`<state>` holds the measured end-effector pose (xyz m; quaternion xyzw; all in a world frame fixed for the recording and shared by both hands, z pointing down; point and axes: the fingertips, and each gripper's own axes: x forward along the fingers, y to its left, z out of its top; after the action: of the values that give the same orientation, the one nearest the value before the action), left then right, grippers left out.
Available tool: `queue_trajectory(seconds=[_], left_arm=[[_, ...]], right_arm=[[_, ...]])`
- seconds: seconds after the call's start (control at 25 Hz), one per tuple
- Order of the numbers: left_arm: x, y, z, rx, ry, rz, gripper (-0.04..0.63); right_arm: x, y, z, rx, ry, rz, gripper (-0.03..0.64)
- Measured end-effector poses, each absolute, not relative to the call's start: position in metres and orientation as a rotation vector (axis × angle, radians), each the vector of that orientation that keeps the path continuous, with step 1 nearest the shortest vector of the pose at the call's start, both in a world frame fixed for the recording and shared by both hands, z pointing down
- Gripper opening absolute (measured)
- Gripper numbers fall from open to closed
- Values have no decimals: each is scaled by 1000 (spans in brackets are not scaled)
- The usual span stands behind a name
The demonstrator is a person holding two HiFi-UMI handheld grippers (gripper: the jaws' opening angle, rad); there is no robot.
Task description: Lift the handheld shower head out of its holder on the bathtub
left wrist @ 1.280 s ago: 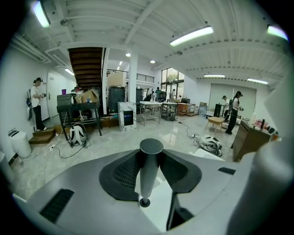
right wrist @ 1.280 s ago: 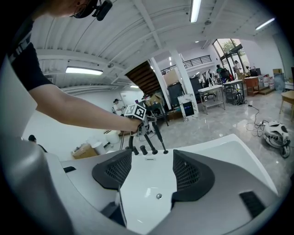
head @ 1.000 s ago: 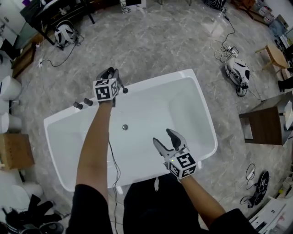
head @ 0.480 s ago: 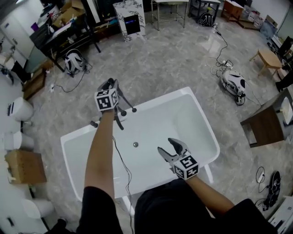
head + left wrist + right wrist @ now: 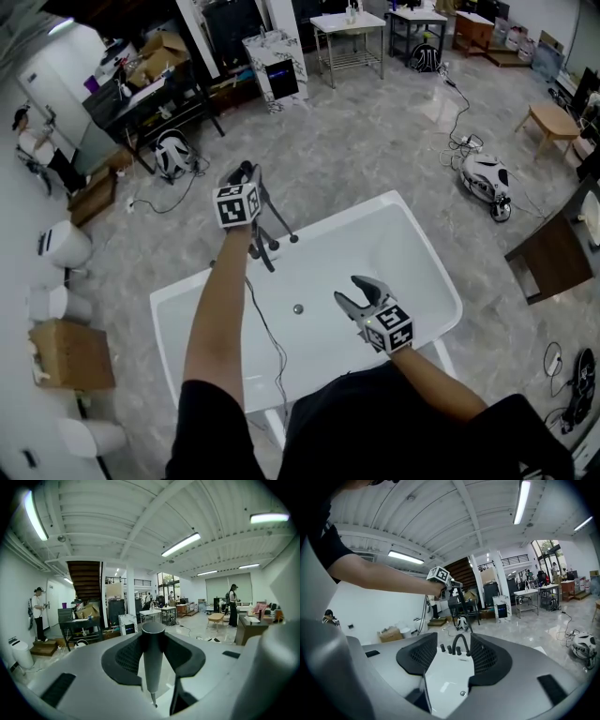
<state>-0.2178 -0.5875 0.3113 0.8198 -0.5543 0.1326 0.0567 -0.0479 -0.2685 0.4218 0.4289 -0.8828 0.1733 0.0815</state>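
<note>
My left gripper (image 5: 242, 174) is raised above the back rim of the white bathtub (image 5: 375, 244), shut on the dark handheld shower head (image 5: 279, 223). In the left gripper view its cylindrical handle (image 5: 153, 658) stands upright between the pads. A thin hose (image 5: 265, 333) trails down from it along my left arm. The dark faucet (image 5: 461, 645) and its knobs (image 5: 443, 647) stay on the rim below. My right gripper (image 5: 349, 289) hovers over the tub's inside. Its jaws have just been closing a little, but they stand wide apart with nothing between them.
The drain (image 5: 298, 308) sits in the tub floor. On the marble floor around are a white machine with cables (image 5: 486, 176), a dark wooden table (image 5: 553, 253), a cardboard box (image 5: 70, 354) and white fixtures (image 5: 64, 246). Desks and people are further back.
My left gripper has risen with the shower head, clear of the tub rim. The right gripper has lifted slightly. The head view has tipped up and shows more of the room.
</note>
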Motion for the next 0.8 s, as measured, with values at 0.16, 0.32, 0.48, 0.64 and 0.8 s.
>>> queue_trajectory(seconds=[0.16, 0.32, 0.48, 0.64, 0.8], left_arm=[[-215, -576, 288, 2524, -1689, 398, 129], [-219, -570, 267, 2546, -1738, 404, 129], [-232, -571, 250, 2543, -1766, 368, 129], [-242, -572, 233, 2545, -1781, 340, 129], [-244, -569, 228, 2556, -1782, 327, 129]], right_arm=[[-47, -263, 407, 1317, -2666, 483, 129], [-48, -258, 402, 1318, -2680, 445, 46], [-52, -257, 397, 1335, -2678, 417, 21], [-54, -263, 382, 1375, -2688, 388, 15], [-47, -269, 373, 1424, -2697, 354, 15]])
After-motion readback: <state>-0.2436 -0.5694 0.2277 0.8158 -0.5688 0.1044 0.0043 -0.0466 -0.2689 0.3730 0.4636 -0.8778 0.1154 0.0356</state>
